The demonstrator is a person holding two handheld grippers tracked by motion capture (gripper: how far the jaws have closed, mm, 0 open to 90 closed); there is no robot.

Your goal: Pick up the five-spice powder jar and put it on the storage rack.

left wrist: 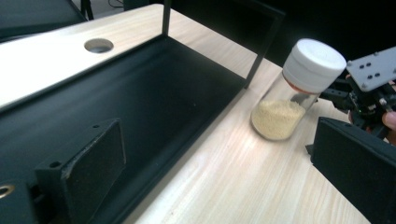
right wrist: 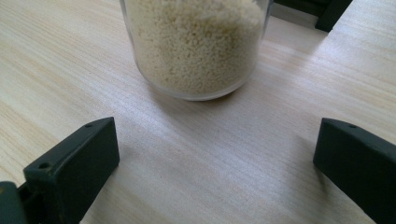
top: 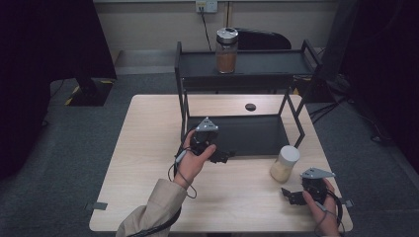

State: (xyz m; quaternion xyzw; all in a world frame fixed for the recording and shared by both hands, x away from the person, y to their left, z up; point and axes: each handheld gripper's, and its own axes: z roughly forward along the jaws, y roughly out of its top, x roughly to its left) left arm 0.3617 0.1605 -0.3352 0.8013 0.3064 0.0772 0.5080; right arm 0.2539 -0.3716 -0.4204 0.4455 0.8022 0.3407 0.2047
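A clear jar [top: 284,164] with a white lid, about a third full of pale grains, stands upright on the wooden table [top: 148,163] just in front of the black rack's right leg. My right gripper [top: 292,196] lies low on the table just in front of it. It is open, and in the right gripper view its jaws [right wrist: 215,163] stand wide with the jar [right wrist: 196,46] just beyond them, untouched. My left gripper [top: 222,155] hovers at the front edge of the rack's lower shelf [top: 247,133], open and holding nothing [left wrist: 219,177]. It faces the jar [left wrist: 289,107] and the right gripper [left wrist: 369,88].
A black two-level rack [top: 197,66] stands at the back middle of the table. A second jar [top: 226,49] with brown contents and a silver lid sits on its upper shelf. A round cable hole [top: 250,106] lies behind the lower shelf. Bare tabletop spreads to the left and front.
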